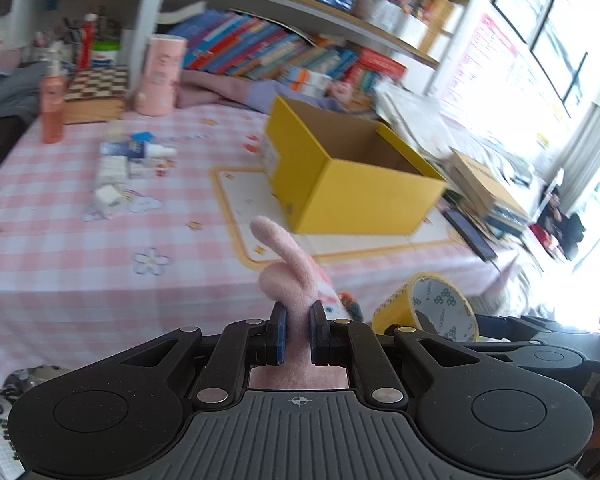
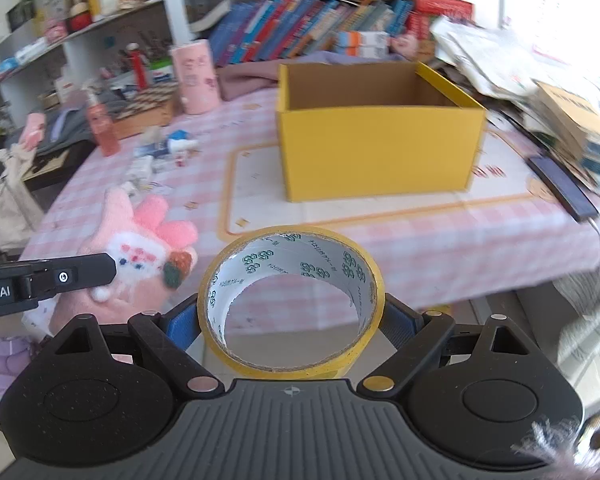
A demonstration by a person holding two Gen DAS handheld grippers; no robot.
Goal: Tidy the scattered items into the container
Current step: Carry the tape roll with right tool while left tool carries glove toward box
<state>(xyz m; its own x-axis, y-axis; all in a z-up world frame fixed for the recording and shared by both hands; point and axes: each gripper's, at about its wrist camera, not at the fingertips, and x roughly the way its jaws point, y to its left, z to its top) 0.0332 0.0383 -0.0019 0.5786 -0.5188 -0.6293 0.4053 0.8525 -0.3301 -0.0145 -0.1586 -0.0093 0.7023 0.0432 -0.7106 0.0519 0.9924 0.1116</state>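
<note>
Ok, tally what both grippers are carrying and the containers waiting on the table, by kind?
Pink plush toy: 1, in the left gripper
Yellow tape roll: 1, in the right gripper
Yellow cardboard box: 1, open
Total: 3

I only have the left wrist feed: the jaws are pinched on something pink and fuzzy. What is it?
Observer: A pink plush toy; the right wrist view shows its white face patch and a red-and-green decoration.
Operator: The tape roll at my right edge, is it lying on the table?
Observer: No. The tape roll is off the table, held across its outside by the right gripper, with one blue pad on each side.
Operator: Anything already inside the yellow box?
Observer: The right wrist view looks in over the front wall of the yellow box. Only bare brown walls show; the floor of the box is hidden, so I cannot tell.
</note>
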